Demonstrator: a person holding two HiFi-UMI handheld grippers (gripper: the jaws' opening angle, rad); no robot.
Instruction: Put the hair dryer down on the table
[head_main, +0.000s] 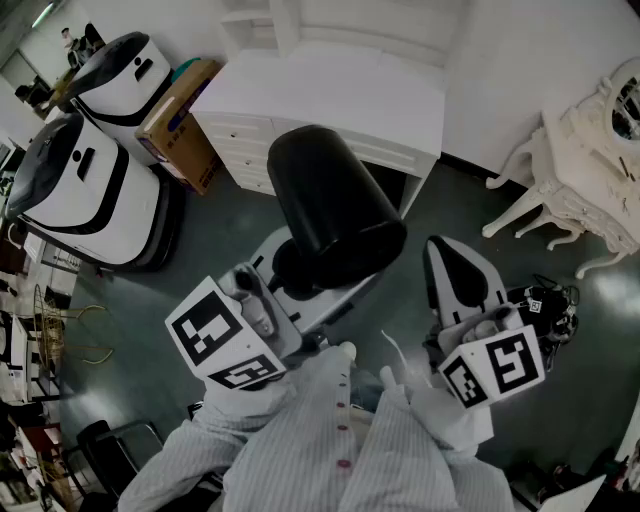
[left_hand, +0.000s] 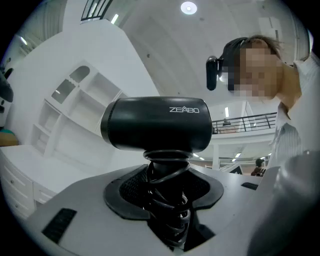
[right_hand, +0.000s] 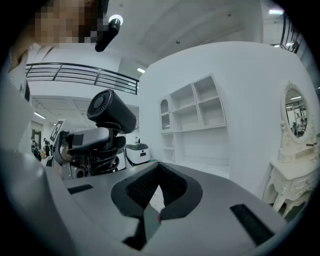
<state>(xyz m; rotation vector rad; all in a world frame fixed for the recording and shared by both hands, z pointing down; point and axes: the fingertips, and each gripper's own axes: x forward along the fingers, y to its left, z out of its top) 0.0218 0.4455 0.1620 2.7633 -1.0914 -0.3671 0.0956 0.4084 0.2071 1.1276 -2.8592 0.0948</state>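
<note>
A black hair dryer (head_main: 335, 215) stands upright in the air above the dark floor, barrel on top. My left gripper (head_main: 300, 275) is shut on its handle, which has the black cord coiled round it. In the left gripper view the barrel (left_hand: 157, 124) lies crosswise above the jaws, and the coiled handle (left_hand: 167, 200) sits between the pads. My right gripper (head_main: 455, 270) is to the right of the dryer and apart from it, shut and holding nothing. The right gripper view shows its empty jaws (right_hand: 152, 200) and the dryer (right_hand: 111, 112) at the left. A white table (head_main: 330, 90) stands beyond the dryer.
Two white and black machines (head_main: 90, 190) and a cardboard box (head_main: 180, 120) stand at the left. A white ornate vanity (head_main: 590, 180) is at the right. Black cables (head_main: 550, 305) lie on the floor by the right gripper. White shelves (right_hand: 195, 107) line the wall.
</note>
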